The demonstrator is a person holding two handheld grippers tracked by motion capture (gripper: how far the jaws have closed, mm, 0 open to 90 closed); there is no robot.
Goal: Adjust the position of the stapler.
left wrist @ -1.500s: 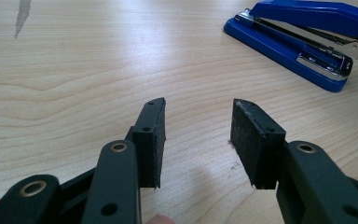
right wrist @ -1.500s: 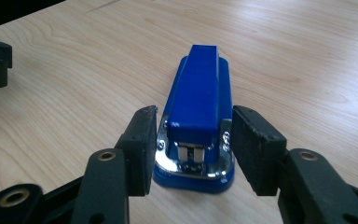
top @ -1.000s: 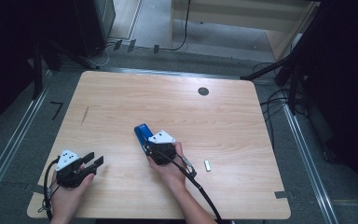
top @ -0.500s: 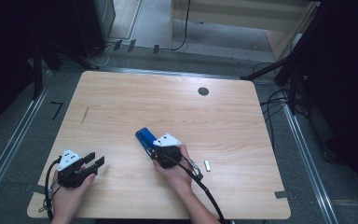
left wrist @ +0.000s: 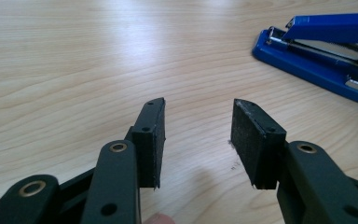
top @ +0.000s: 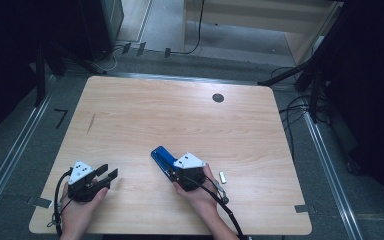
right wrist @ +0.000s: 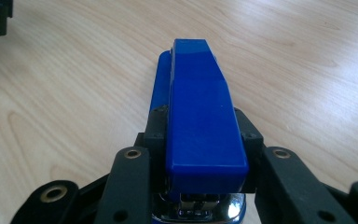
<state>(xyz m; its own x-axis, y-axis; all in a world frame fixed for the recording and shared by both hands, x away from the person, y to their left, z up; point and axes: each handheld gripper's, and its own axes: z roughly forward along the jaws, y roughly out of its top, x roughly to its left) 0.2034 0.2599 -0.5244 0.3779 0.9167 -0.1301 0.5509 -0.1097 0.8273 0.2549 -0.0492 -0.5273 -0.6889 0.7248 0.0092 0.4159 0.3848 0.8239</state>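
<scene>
Worktop point(top: 180, 115): one pale wood top, four rounded corners, dark floor on every side.

Left gripper point(top: 107, 174): near the front-left corner, just in from the front edge, held in the left hand point(top: 80, 212). Jaws point toward the middle of the worktop. In the left gripper view its gripper point(left wrist: 198, 135) stands with both pads parted and only bare wood between them; nothing gripped. Open wood lies ahead of it and to its right, up to the stapler.

Stapler point(top: 161, 156): one, blue, lying in the front half of the worktop, roughly midway between the left and right edges, its nose angled toward the back-left corner. In the left gripper view the stapler point(left wrist: 326, 51) shows at the upper right, base flat on the wood and top arm raised off it at the nose end.

Right gripper point(top: 172, 169): clamped on the stapler's rear end, held in the right hand point(top: 197, 192). In the right gripper view the gripper point(right wrist: 200, 135) has one pad pressed to each side of the stapler point(right wrist: 200, 116).

Small pale block point(top: 223, 177): one, lying just right of the right hand, apart from it.

Dark round spot point(top: 218, 98): one, near the back edge, right of centre.

The back half and the left and right margins are free of objects apart from that spot.

Count: two grippers, one stapler, one block, one spot.
</scene>
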